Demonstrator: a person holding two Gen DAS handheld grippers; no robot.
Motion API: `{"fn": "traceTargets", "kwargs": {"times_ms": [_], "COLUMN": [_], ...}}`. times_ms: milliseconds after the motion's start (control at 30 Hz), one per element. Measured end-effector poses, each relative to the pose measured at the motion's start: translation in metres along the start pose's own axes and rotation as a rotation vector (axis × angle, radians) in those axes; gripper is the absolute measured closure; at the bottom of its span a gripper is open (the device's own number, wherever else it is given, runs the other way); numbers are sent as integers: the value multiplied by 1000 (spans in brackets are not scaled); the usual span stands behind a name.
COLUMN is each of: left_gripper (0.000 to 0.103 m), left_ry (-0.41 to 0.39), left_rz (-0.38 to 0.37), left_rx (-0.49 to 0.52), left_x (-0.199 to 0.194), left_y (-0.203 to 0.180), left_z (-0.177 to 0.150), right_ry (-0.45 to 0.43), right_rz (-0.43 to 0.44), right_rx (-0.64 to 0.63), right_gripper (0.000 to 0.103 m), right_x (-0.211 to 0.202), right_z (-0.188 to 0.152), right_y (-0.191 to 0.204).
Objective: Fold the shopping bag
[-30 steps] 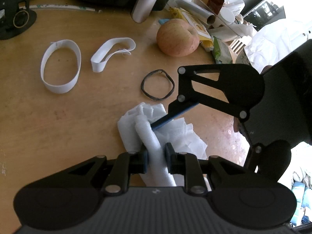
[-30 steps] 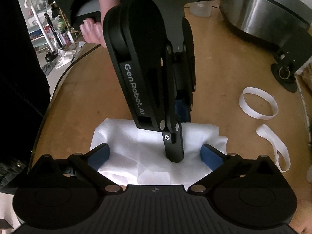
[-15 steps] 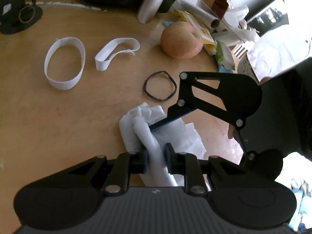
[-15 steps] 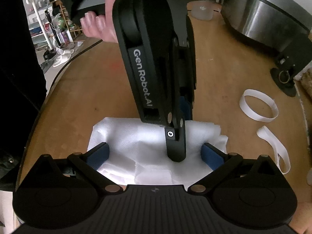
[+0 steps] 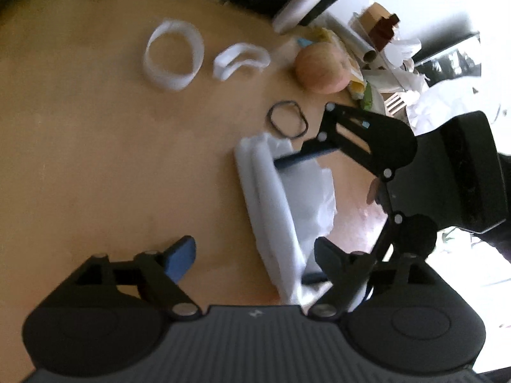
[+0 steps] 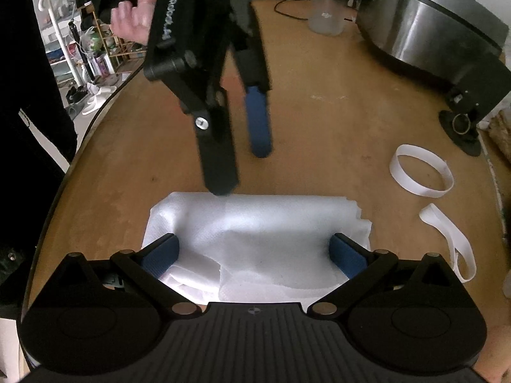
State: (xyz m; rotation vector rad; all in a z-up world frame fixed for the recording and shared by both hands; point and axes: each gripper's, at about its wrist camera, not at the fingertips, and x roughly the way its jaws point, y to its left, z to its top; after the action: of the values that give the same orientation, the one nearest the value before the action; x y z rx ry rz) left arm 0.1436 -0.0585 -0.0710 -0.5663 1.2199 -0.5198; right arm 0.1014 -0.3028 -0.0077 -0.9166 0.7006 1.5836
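Now the left gripper (image 6: 246,172) has its jaws opening wide, with nothing held between them; one dark finger tip is right at the far edge of the white shopping bag (image 6: 255,239), the blue one over bare table; the right gripper (image 6: 254,255) is spread wide too, its two blue pads resting on the bag near its two ends, not pinching it; the bag lies flat and folded on the wooden table (image 6: 319,127); two white loops (image 6: 421,175) lie off to the side; an apple (image 5: 321,70) sits further away
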Motion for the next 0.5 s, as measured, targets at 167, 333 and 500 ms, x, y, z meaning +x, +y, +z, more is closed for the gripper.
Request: {"fn": "traceTargets", "kwargs": {"times_ms": [167,333,500], "left_gripper": [1,1,0], "left_ry": [-28,-38,-25], "left_rz": [-96,-236,-296], "left_rx": [-67,-154,-215], "left_x": [2,16,28], "left_y": [9,16,18], "left_z": [-3,0,13], "right_ry": [-23,-24,-30], "right_rz": [-6,-8,-8], "right_rx": [5,5,8], "right_gripper": [0,0,0], "right_x": [1,2,2], "right_z": [-3,-2,-3], "right_y": [0,-1,0]}}
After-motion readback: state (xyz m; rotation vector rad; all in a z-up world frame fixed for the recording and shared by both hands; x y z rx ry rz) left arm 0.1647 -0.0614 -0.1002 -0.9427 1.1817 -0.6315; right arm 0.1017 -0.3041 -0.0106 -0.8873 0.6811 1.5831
